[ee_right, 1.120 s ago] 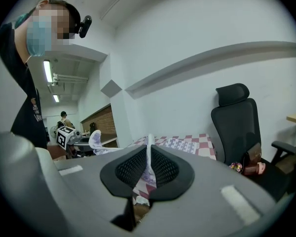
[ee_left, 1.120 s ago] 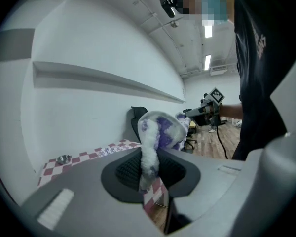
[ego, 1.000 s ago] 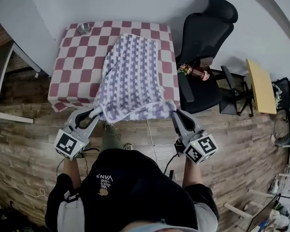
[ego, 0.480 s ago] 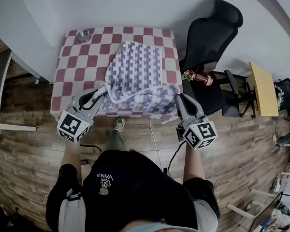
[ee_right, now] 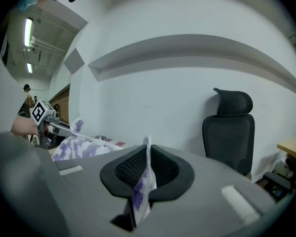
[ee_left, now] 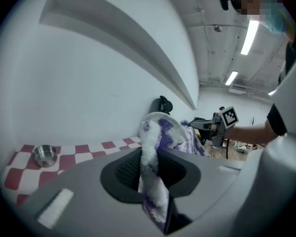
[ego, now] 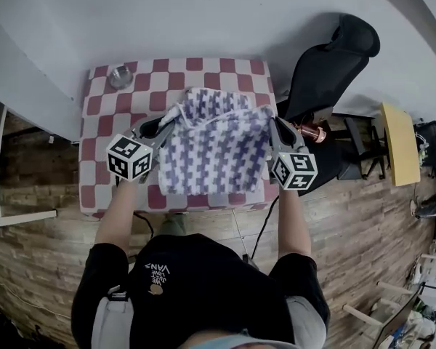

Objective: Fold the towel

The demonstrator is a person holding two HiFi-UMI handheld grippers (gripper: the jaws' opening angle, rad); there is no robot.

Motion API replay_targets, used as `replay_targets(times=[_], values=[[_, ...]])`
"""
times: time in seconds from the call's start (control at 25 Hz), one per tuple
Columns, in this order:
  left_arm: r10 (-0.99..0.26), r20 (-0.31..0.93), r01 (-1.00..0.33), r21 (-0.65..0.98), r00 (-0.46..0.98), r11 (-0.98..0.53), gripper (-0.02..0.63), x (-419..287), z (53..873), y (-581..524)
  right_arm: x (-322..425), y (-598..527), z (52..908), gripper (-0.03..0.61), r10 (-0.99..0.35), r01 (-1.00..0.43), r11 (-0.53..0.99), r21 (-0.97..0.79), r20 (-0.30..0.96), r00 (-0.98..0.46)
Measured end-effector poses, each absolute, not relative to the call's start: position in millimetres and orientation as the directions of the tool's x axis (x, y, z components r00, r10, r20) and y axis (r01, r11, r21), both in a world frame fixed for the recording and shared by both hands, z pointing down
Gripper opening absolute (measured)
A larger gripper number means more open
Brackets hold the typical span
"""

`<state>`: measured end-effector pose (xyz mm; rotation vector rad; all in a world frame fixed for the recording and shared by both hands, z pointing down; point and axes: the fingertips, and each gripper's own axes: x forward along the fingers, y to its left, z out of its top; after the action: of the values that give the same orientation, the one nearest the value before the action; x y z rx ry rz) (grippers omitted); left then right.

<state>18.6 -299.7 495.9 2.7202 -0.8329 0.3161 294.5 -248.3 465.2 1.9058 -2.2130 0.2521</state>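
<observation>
Head view, left to right: small metal bowl (ego: 118, 76) near the back left corner of the red-and-white checked table (ego: 102, 151). Next, left gripper (ego: 176, 113), clenched on one corner of the purple-and-white towel (ego: 214, 151), raised above the table. Towel stretched across between both grippers, upper edge lifted, lower part resting on the table short of its front edge. Right gripper (ego: 271, 118) clamped on the other corner, above the table's right side. Black office chair (ego: 334, 64) just beside the table on the right. Yellow board (ego: 397, 144) further right, above the wood floor (ego: 58, 246).

Left gripper view: bowl at the left on the checks, thick fold of towel (ee_left: 155, 181) pinched between the jaws at centre, right gripper at the right.

Right gripper view: left gripper at the left, thin towel edge (ee_right: 143, 181) pressed between the jaws, office chair at the right against a white wall.
</observation>
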Motion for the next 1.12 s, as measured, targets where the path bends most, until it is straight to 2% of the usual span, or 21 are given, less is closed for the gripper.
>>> replay_targets(times=[0.2,0.36,0.6,0.64,0.72,0.88,1.12], values=[[-0.484,0.350,-0.593,0.375,0.802,-0.712,0.069,31,549,-362,311,-309,520,0.031,-0.924,-0.995,0.095,0.010,0.372,-0.085],[-0.468,0.397,-0.613,0.533,0.790,-0.583,0.081,29,591,-393,318,-345,560,0.031,-0.895,-0.997,0.071,-0.009,0.440,-0.068],[-0.480,0.463,-0.666,0.564,0.745,-0.489,0.082,29,633,-418,324,-382,607,0.031,-0.857,-1.000,0.023,-0.008,0.514,-0.024],[-0.490,0.473,-0.679,0.567,0.732,-0.467,0.103,27,638,-422,326,-383,614,0.031,-0.849,-1.000,0.009,-0.007,0.529,-0.012],[-0.512,0.486,-0.699,0.579,0.709,-0.419,0.187,22,645,-428,331,-383,628,0.035,-0.826,-1.000,-0.022,-0.014,0.564,0.010],[-0.536,0.463,-0.694,0.601,0.706,-0.396,0.251,5,635,-432,341,-373,632,0.115,-0.810,-0.994,-0.071,-0.080,0.587,0.011],[-0.584,0.401,-0.698,0.533,0.706,-0.479,0.258,-36,588,-397,353,-312,598,0.188,-0.850,-0.980,-0.029,-0.195,0.521,-0.078]])
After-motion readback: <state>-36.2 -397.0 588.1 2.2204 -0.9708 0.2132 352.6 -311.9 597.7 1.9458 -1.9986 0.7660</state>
